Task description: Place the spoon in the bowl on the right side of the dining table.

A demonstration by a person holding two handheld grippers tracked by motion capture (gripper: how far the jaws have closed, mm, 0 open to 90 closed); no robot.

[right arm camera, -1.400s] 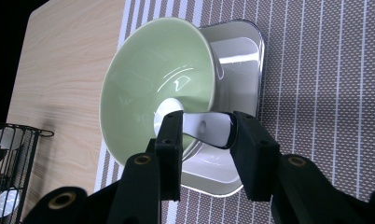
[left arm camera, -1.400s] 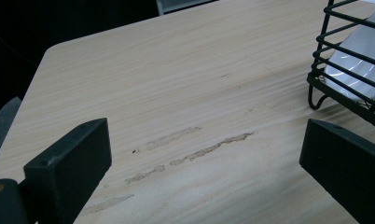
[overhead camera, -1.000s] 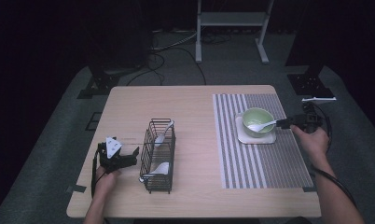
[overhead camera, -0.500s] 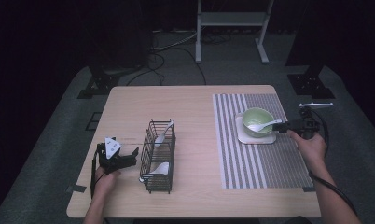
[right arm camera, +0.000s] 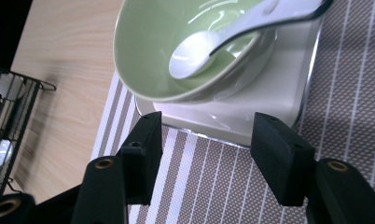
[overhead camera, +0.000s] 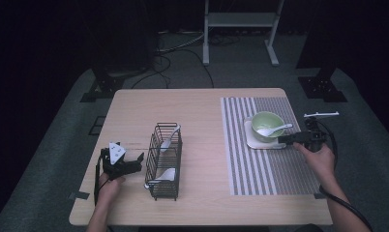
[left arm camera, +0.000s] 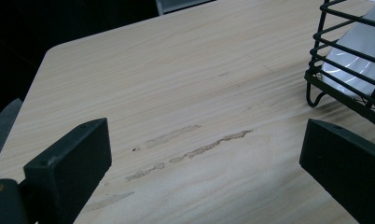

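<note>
The wooden bench (overhead camera: 202, 111) carries a striped placemat (overhead camera: 265, 169) on its right half. On the left half stands a black wire rack (overhead camera: 164, 162), upright, with a white spoon (overhead camera: 169, 137) leaning in its far end and another white piece lying in its near end. From above these look small; the left gripper view brings the rack's (left arm camera: 349, 56) near corner close and shows the white piece behind its wires, and also pale scuff marks (left arm camera: 195, 147) on the bare wood that the high view is too far off to show.

On the far part of the placemat sits a square white plate (overhead camera: 253, 142) with a green bowl (overhead camera: 267, 124) on it, and a white soup spoon (overhead camera: 275, 130) rests in the bowl, handle out over the right rim. The right gripper view shows the spoon's (right arm camera: 209, 46) scoop lying on the bowl's (right arm camera: 148, 51) inner wall, and the plate's (right arm camera: 279, 93) glossy edge.

The right hand-held gripper (overhead camera: 285, 140) lies low at the plate's right near edge. Its jaws have just been opening; they stand spread with nothing between them, the plate's edge just beyond their tips (right arm camera: 206, 149).

The left hand-held gripper (overhead camera: 134, 162) rests just left of the rack, jaws spread wide over bare wood.
</note>
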